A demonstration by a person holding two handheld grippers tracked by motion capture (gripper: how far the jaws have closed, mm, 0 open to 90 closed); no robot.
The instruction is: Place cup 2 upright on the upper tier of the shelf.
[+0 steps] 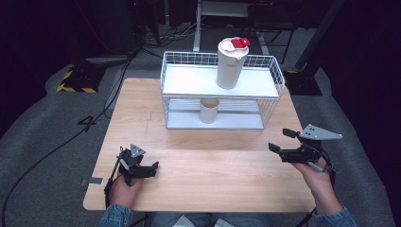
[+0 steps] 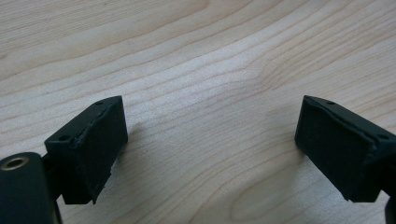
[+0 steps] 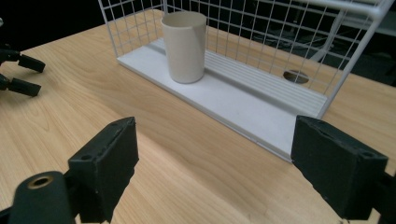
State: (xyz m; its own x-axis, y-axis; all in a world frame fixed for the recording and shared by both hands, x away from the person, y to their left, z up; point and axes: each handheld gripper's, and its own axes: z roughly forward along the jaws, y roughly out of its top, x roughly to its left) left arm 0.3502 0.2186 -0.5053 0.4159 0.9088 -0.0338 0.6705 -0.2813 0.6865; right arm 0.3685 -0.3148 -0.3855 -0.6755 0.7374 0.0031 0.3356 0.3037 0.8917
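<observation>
I see a cream tumbler (image 1: 230, 64) with a red-tabbed lid, upper centre, atop a white wire shelf rack (image 1: 176, 80); a beige cup (image 3: 184, 45) stands below. Both the left gripper (image 1: 150, 169) and right gripper (image 1: 282, 140) are released over the light wooden table (image 1: 198, 165); grey floor surrounds.

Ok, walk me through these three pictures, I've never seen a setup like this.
A person sits at a wooden table, holding a hand-operated grasping tool in each hand. The high view looks down from above: the left tool and the right tool hover apart, both open, holding nothing. The other two pictures come from cameras riding on each tool, looking along its black jaws. At the far side stands a white wire shelf; a tumbler with a red-topped lid stands on top, a plain cup below.
</observation>
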